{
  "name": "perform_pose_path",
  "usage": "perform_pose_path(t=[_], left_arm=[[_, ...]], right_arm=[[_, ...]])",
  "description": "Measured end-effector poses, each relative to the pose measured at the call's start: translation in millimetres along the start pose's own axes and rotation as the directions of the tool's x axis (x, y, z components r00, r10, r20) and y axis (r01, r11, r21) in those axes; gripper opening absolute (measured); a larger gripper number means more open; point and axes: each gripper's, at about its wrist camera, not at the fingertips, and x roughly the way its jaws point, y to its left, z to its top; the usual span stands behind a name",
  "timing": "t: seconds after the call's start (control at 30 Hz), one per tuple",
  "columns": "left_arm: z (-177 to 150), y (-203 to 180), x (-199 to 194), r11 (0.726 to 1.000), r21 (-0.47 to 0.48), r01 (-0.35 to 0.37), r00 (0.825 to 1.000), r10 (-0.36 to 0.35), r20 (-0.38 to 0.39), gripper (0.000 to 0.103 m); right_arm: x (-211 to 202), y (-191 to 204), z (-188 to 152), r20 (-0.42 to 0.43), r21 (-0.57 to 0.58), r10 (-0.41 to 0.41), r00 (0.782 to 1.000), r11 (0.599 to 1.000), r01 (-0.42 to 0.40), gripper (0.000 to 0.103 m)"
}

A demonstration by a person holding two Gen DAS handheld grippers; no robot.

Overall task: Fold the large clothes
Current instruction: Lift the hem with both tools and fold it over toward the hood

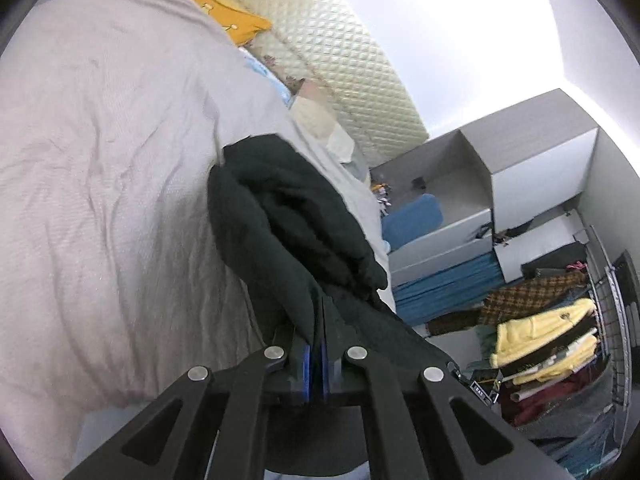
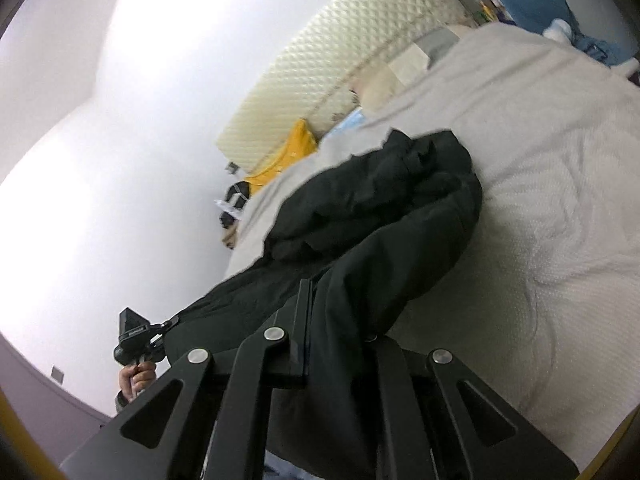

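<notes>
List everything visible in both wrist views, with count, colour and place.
black fabric garment: one, black, bunched on the bed, gripped at two spots
pale grey textured bedspread: one, grey-white, covering the bed
cream quilted headboard: one, cream, behind the bed
mustard yellow cloth: one, yellow, by the headboard
stacked folded clothes: several, yellow, dark, red, right of the bed
left claw: one, black, shut on the garment
right claw: one, black, garment draped over it
</notes>
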Motion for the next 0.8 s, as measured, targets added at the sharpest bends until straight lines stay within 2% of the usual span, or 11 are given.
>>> perform_pose_path(t=[0.1, 0.27, 0.47, 0.63, 0.8], left_arm=[[-8, -13, -28, 1.000, 0.020, 0.013, 1.000, -0.013, 0.005, 0.002], [-27, -40, -63, 0.997, 0.081, 0.007, 1.000, -0.006, -0.007, 0.002], [-33, -56, -74, 0.995, 0.105, 0.003, 1.000, -0.002, -0.008, 0.002], [-14, -68, -71, 0.992, 0.126, -0.004, 1.000, 0.002, 0.017, 0.003], [33, -69, -42, 0.992, 0.120, -0.027, 1.000, 0.026, 0.015, 0.003]], right_arm=[[-26, 15, -5, 0.009, -0.020, 0.034, 0.999, 0.999, -0.034, 0.007], [-60, 33, -14, 0.000, -0.049, 0.031, 1.000, 0.998, -0.031, 0.007], [-82, 41, -12, 0.018, -0.053, 0.016, 1.000, 0.998, -0.015, 0.007], [-82, 46, 9, 0.032, -0.054, 0.010, 0.999, 0.998, -0.008, 0.007], [-48, 40, 63, 0.009, -0.033, -0.030, 1.000, 0.999, 0.030, 0.007]])
